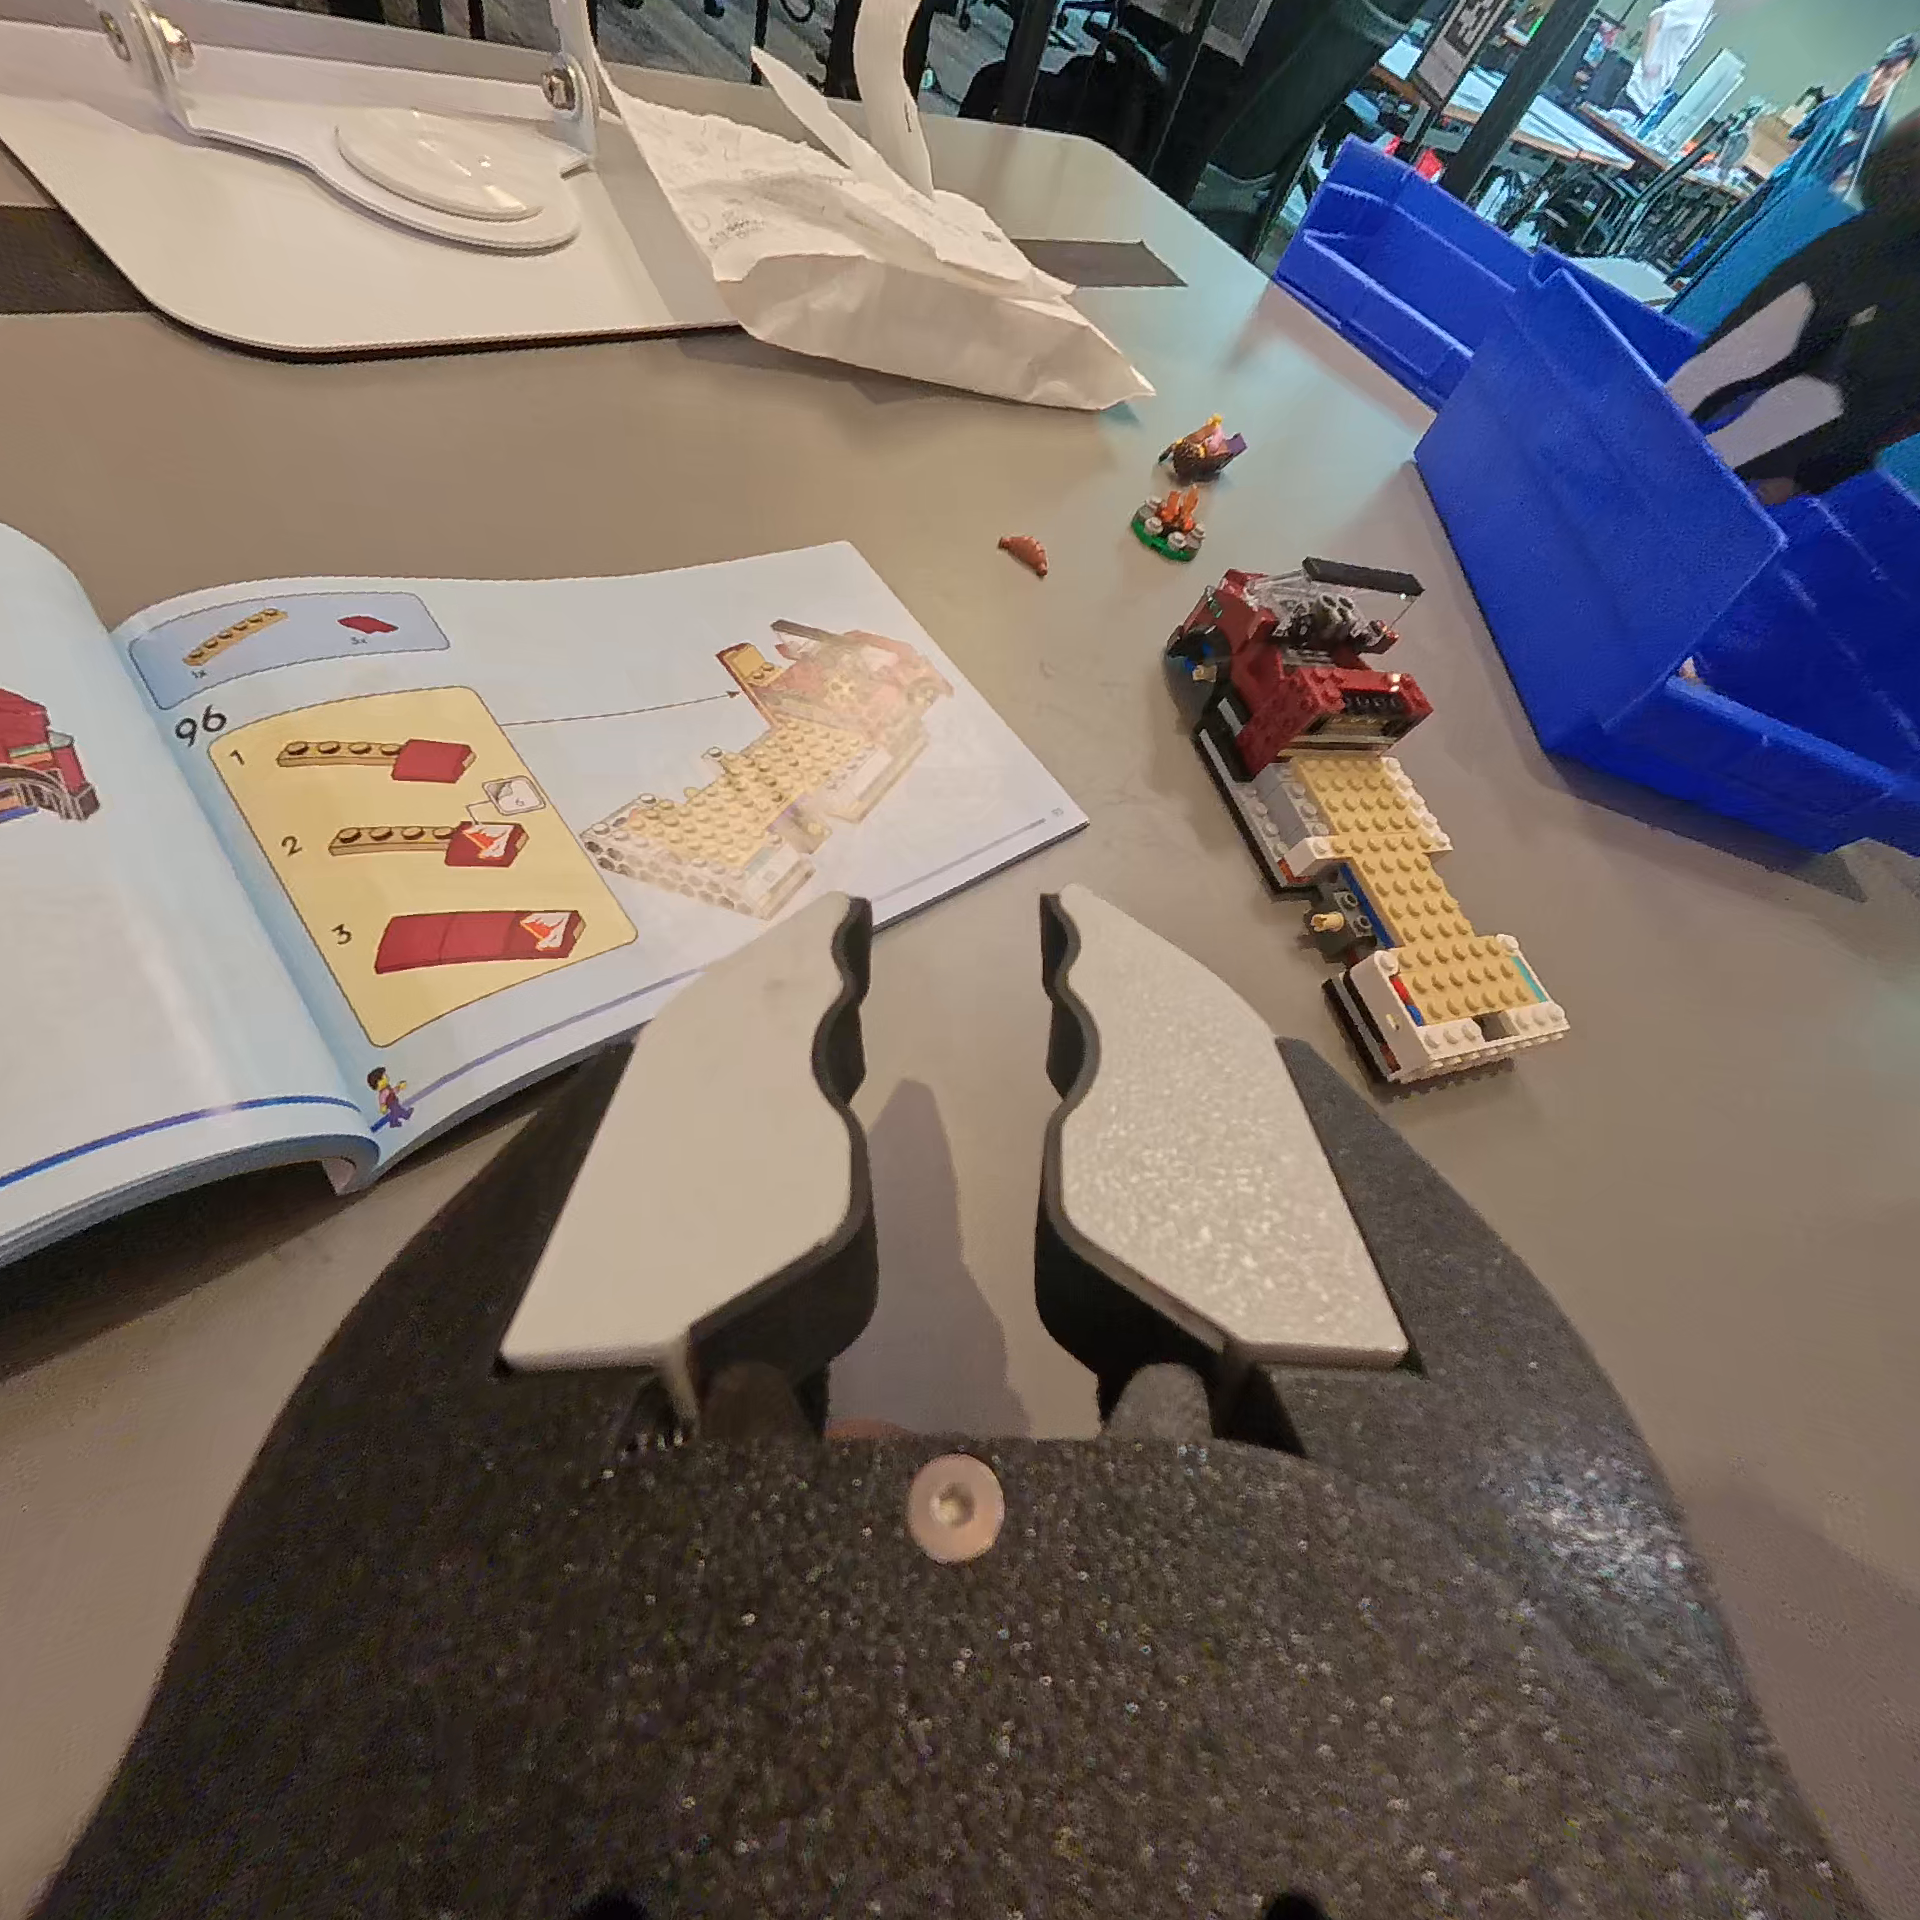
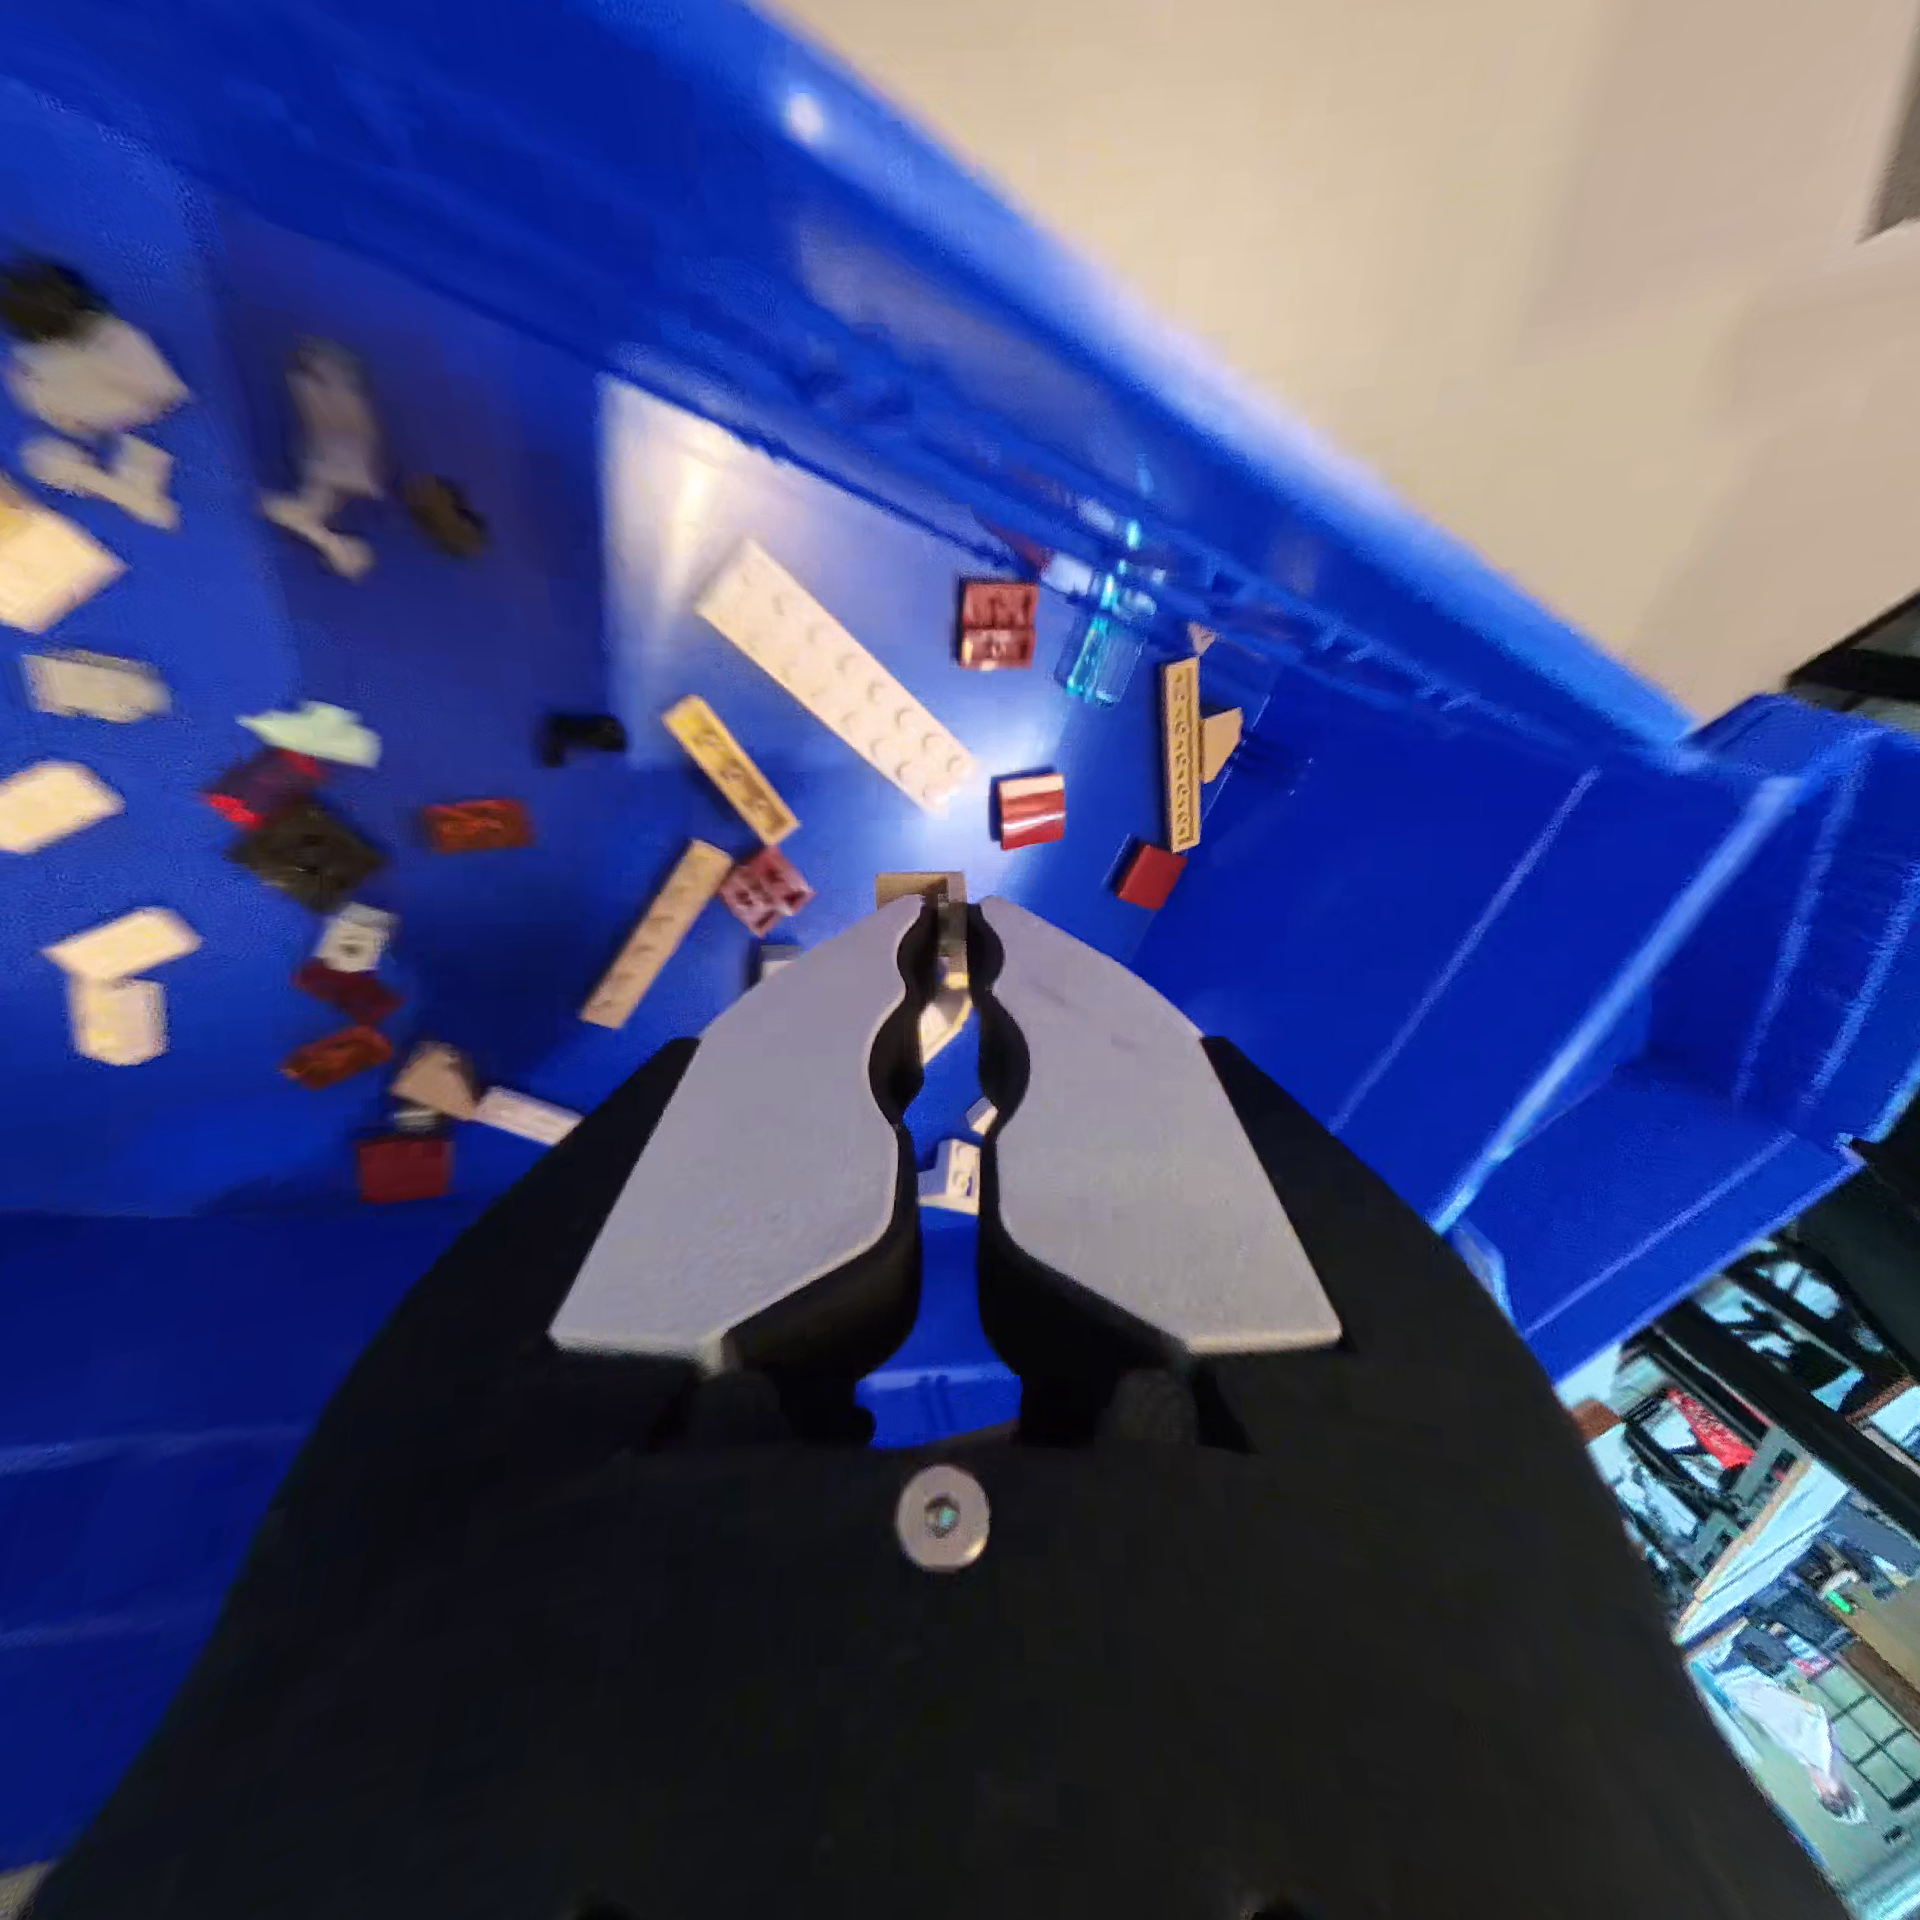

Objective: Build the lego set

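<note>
- The right gripper (image 2: 943, 906) reaches down into a blue bin (image 2: 1455, 935); its two grey fingers (image 2: 810, 1091) are nearly together and pinch a small tan brick piece (image 2: 923, 891) at their tips, edge-on between the pads.
- Just beyond the tips, on the bin floor, lie a glossy red curved tile (image 2: 1029, 808) and a flat red tile (image 2: 1151, 875) to the right, and a pinkish-red plate (image 2: 767, 888) just left.
- Farther off lie a long white studded plate (image 2: 831, 670), two tan strips (image 2: 727, 767), a thin tan strip (image 2: 1181, 753) by the far right wall, and a clear blue piece (image 2: 1099, 649).
- The left half of the bin holds blurred white, red and black pieces; their shapes cannot be told.
- The left gripper (image 1: 954, 914) hovers over a grey table (image 1: 1558, 1247) with its fingers (image 1: 727, 1122) apart and only bare tabletop between them.
- Its left fingertip overlaps the near right corner of an open instruction booklet (image 1: 520, 810).
- To the right, apart from the gripper, lies a partly built brick vehicle (image 1: 1371, 810), dark red at the far end, tan-studded along the top.
- Beyond it sit a small brown piece (image 1: 1023, 553), a little campfire build (image 1: 1169, 516) and a tiny figure (image 1: 1200, 449).
- Far left are a crumpled white paper bag (image 1: 914, 281) and a white tray (image 1: 364, 260); blue bins (image 1: 1610, 582) stand at the right.
</note>
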Demonstrator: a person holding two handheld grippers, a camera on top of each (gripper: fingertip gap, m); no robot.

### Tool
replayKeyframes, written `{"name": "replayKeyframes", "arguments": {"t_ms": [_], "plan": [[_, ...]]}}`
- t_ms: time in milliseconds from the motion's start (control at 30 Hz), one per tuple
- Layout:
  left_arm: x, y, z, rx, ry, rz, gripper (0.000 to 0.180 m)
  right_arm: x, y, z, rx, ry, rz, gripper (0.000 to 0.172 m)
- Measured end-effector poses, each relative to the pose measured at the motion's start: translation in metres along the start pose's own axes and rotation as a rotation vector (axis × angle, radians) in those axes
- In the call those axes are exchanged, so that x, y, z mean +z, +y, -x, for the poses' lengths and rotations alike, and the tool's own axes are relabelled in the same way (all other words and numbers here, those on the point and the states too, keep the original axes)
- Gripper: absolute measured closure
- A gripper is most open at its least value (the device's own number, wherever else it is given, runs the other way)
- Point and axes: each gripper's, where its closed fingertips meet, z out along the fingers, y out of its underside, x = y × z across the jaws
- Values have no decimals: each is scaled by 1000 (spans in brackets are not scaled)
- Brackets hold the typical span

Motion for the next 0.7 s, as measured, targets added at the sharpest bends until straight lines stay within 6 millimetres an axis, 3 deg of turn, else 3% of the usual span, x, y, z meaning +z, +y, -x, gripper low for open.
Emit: {"name": "replayKeyframes", "arguments": {"t_ms": [67,167,233,300,400,500,600,700], "plan": [[0,2,1,0,-16,11,149,-30,-21,12,-3,40,-66,167],[1,6,2,-14,-28,31,149,-78,-72,42,21,64,-218,167],[2,7,0,-22,-27,41,149,-103,-116,72,74,36,-350,167],[2,9,-2,-16,-24,47,149,-114,-161,122,108,-77,-468,167],[2,10,-4,0,-30,50,149,-107,-214,205,61,-243,-568,167],[1,10,-3,1,-38,49,149,-77,-238,256,26,-323,-565,167],[0,10,-2,-15,-36,45,149,-51,-242,268,52,-330,-517,167],[0,11,-3,-18,-30,50,149,-46,-239,267,64,-338,-498,156]]}}
